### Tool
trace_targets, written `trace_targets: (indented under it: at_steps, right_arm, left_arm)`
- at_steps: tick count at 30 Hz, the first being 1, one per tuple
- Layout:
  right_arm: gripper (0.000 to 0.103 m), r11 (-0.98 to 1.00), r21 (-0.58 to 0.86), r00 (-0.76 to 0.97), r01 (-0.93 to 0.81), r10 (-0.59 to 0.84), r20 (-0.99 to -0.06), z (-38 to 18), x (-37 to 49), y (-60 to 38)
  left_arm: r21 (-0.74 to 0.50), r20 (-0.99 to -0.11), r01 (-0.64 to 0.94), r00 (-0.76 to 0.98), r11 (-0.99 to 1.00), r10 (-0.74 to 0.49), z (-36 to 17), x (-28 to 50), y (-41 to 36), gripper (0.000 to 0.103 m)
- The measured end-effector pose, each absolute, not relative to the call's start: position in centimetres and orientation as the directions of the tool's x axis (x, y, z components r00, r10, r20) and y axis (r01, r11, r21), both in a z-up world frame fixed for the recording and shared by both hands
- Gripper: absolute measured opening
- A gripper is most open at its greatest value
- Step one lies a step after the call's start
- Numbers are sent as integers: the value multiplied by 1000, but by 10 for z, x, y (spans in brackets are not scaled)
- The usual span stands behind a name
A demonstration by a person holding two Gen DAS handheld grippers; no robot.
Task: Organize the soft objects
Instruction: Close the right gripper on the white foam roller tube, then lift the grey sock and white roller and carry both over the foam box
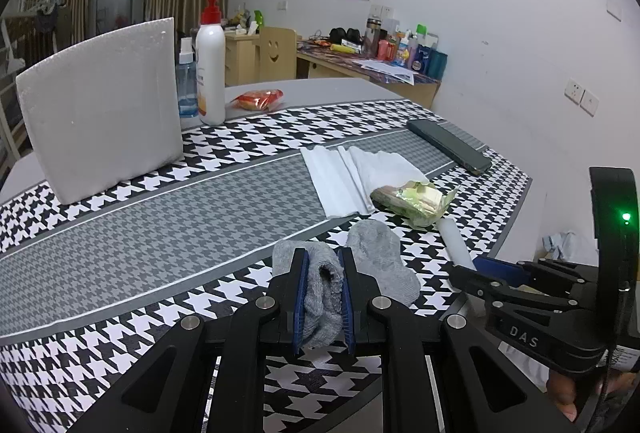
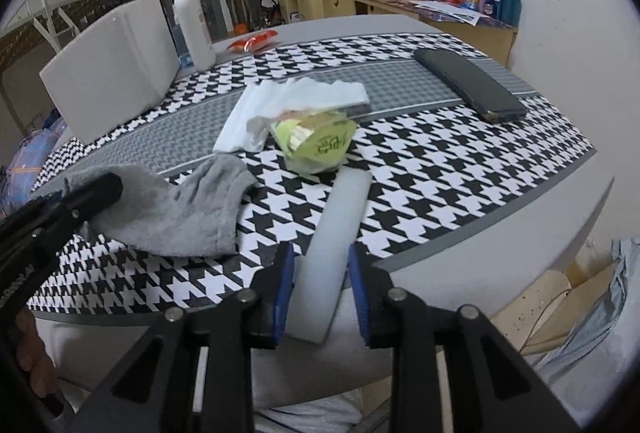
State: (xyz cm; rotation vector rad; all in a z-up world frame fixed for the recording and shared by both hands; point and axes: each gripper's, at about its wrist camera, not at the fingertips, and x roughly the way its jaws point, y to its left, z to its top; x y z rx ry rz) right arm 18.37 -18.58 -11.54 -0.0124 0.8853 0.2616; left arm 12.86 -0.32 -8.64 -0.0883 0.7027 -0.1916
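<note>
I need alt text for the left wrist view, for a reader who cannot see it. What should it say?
The left gripper is shut on a bunched grey sock above a houndstooth tablecloth. Beyond it lie a folded white cloth, a green snack packet and a dark phone. The right gripper enters from the right.

Grey sock (image 1: 380, 257) – fuzzy knit cloth; foam block (image 1: 100, 109) – matt, grainy; green wrapper (image 1: 412, 199) glossy
</note>
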Motion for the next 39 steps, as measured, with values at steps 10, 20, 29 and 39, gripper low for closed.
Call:
trace_targets:
  at_steps: [10,20,29,39]
  right_arm:
    - [36,973,72,597,-219,192,-779,-116,191,-183]
    - [19,974,78,599,-211,192,-778,-114,194,-183]
    - [18,967,126,664,-223,246,-707,-86,178,-195]
    - [18,960,117,713,-253,267,-648,-62,172,-193]
  left_arm:
    - [-148,-633,153,744,977,-212,-87,128,-5,16]
    - [-147,-629,151,749,978,-210,-86,128,-3,16]
    - [-147,-594,172,772,974,-226,-70,121,-1,16]
    - [-146,-552,200,796,969,-247,-47,111,-1,13]
